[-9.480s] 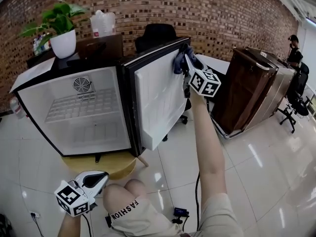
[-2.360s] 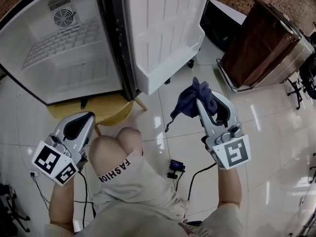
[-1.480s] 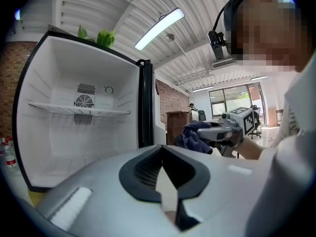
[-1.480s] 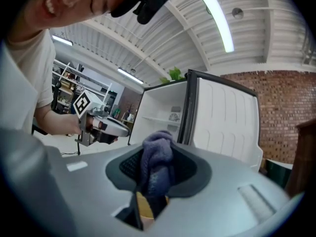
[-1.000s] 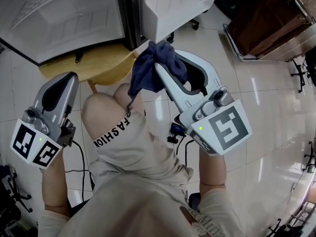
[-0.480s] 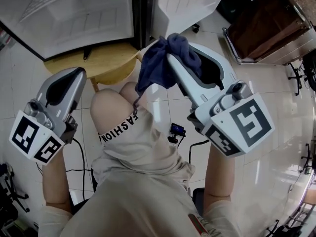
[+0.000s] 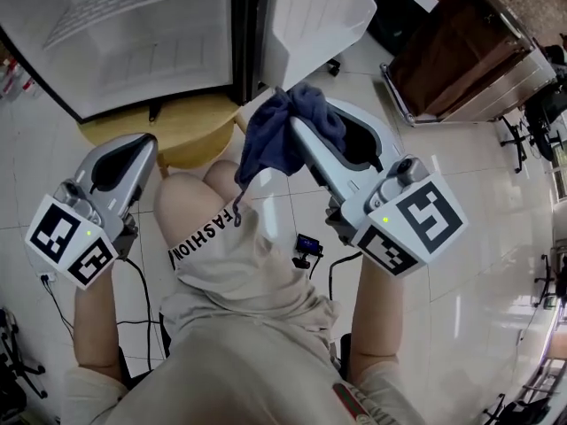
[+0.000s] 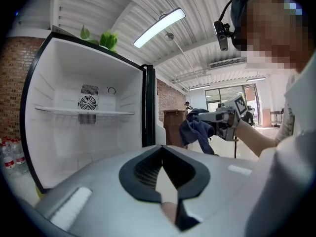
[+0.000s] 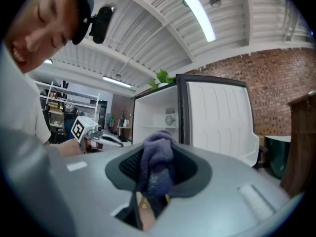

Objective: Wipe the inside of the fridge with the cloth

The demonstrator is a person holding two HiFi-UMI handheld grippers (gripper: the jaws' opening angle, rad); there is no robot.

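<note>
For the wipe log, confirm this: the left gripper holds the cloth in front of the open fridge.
Not right. The right gripper, not the left, holds the cloth in front of the open fridge; the right gripper view shows it pinched between the jaws. The left gripper has its jaws together on nothing.

One fridge (image 7: 151,51), one cloth (image 7: 273,140), two hand-held grippers (image 7: 135,145) (image 7: 306,118)

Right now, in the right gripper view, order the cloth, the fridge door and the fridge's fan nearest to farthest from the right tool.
1. Cloth, clamped between its jaws.
2. Fridge door, open, ahead on the right.
3. Fan, on the fridge's back wall, left of the door.
</note>
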